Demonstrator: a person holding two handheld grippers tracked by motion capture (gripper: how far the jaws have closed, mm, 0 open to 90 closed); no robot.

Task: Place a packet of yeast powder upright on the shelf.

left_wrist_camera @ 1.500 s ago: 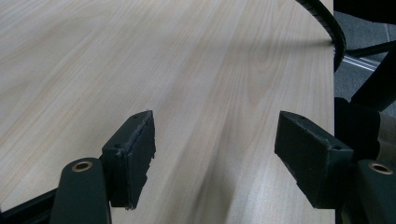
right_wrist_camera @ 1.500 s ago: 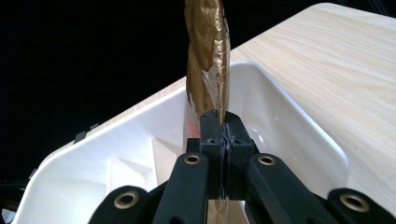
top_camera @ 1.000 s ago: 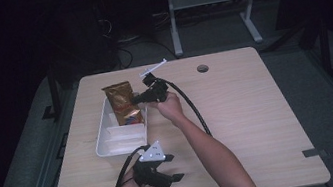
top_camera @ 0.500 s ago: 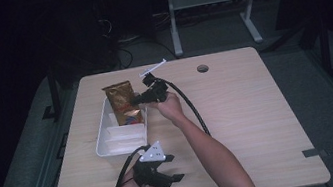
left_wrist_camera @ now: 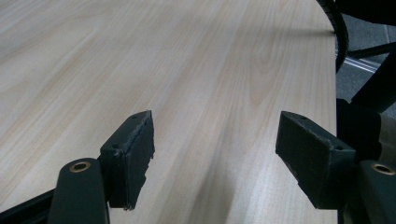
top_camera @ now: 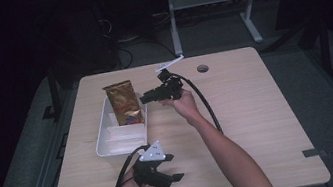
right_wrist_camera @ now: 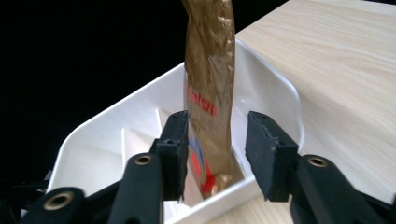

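Gold snack bag (right_wrist_camera: 208, 88) upright in the white tray's (right_wrist_camera: 275, 88) end compartment, between the right tongs (right_wrist_camera: 215, 149) but loose, jaws just been opening (pads clear of it). Red lettering legible from the right gripper view. Left tongs (top_camera: 166, 170) released, empty, resting low over the desk (top_camera: 258, 109)'s near edge.

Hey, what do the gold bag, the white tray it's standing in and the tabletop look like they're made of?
Gold bag: probably metallised foil or plastic film, since it is shiny and creased.
White tray: likely moulded plastic, smooth and slightly glossy, with rounded corners and thin dividers.
Tabletop: pale wood grain with a matte finish, either laminate or veneer; the look leaves that open.
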